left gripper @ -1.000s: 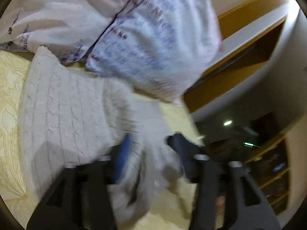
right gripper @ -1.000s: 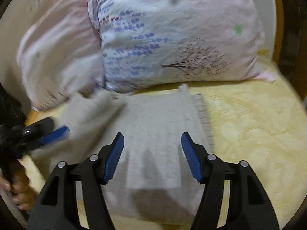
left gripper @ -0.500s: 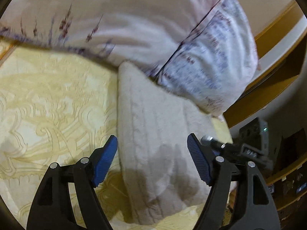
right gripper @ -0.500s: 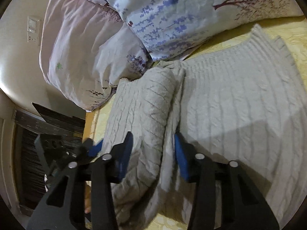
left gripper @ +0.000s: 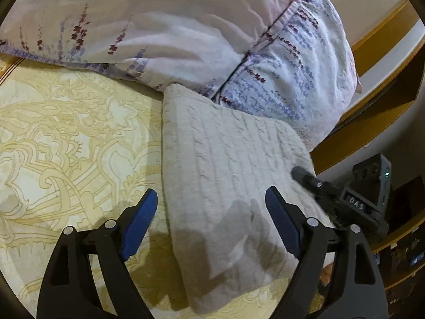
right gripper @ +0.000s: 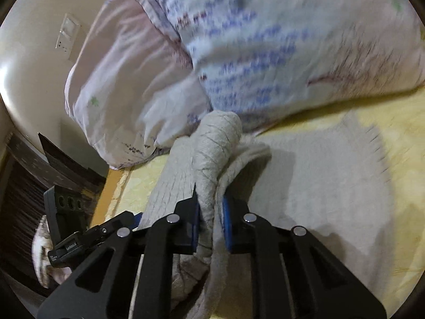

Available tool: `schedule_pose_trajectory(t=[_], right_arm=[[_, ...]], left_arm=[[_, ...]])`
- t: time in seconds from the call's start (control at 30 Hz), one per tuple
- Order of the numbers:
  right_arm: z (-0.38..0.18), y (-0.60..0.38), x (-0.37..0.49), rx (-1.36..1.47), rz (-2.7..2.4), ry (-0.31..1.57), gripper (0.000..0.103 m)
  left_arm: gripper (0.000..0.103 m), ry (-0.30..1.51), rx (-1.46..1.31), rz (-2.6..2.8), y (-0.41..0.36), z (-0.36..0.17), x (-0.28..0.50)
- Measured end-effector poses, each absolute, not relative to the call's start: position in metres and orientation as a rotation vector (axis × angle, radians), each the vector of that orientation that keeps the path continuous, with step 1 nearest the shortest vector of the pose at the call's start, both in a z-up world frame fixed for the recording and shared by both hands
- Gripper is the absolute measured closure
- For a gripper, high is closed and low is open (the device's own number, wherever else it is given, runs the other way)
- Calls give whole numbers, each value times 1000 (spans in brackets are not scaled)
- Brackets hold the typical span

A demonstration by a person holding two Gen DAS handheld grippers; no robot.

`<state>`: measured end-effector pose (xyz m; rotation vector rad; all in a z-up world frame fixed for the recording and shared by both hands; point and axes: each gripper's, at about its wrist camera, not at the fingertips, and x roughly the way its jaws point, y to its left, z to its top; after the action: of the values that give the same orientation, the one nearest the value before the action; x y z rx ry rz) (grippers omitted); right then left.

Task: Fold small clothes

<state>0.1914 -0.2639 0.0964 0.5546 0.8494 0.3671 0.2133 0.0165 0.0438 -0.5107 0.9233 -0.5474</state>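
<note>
A grey cable-knit sweater [left gripper: 228, 164] lies folded on the yellow patterned bedspread [left gripper: 66, 138], its far end against the pillows. My left gripper [left gripper: 211, 220] hovers over the sweater's near left edge. Its jaws are opening, and the blue pads touch nothing. In the right wrist view, my right gripper [right gripper: 211, 207] has its jaws closing on a bunched fold of the sweater [right gripper: 212, 143], and the pads press the knit. The rest of the sweater spreads flat to the right. A black finger of the right gripper [left gripper: 313, 183] shows at the sweater's right edge.
Two floral pillows [left gripper: 159, 26] [right gripper: 292, 40] stand behind the sweater. A wooden bed frame and shelf [left gripper: 372, 93] run along the right. The bed's wooden edge [right gripper: 106, 194] drops off toward dark furniture, with a wall switch [right gripper: 67, 37] above. The left gripper's body [right gripper: 87, 236] sits low on the left.
The left gripper let go of the knit, opened wider and swung over the sweater's left edge. The right gripper's jaws closed onto a fold of the sweater and bunched it up.
</note>
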Motion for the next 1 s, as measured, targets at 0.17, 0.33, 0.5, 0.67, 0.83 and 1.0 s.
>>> schedule_pose_trajectory(t=[0.17,0.33,0.5,0.67,0.83,1.0], right_arm=[[108,-291,178,492,271,821,89],[114,-326,165,469,170,796,89],[107,-354,152,474,102,769,89],[62,-366,161,530,61,903,82],[69,-392,135,644,73,848,60],[82,-394,95,663,197,802,60]], left_arm=[[19,947,-507,-583,4,43,212],[19,965,-482,-620,-14,44,210],[19,987,-465,-662,-33,40,207],[19,1029,-454,-686,-48,30,204],[19,1043,-479,-718,-51,26,202],[19,1029,-464,-743,-55,30,195]])
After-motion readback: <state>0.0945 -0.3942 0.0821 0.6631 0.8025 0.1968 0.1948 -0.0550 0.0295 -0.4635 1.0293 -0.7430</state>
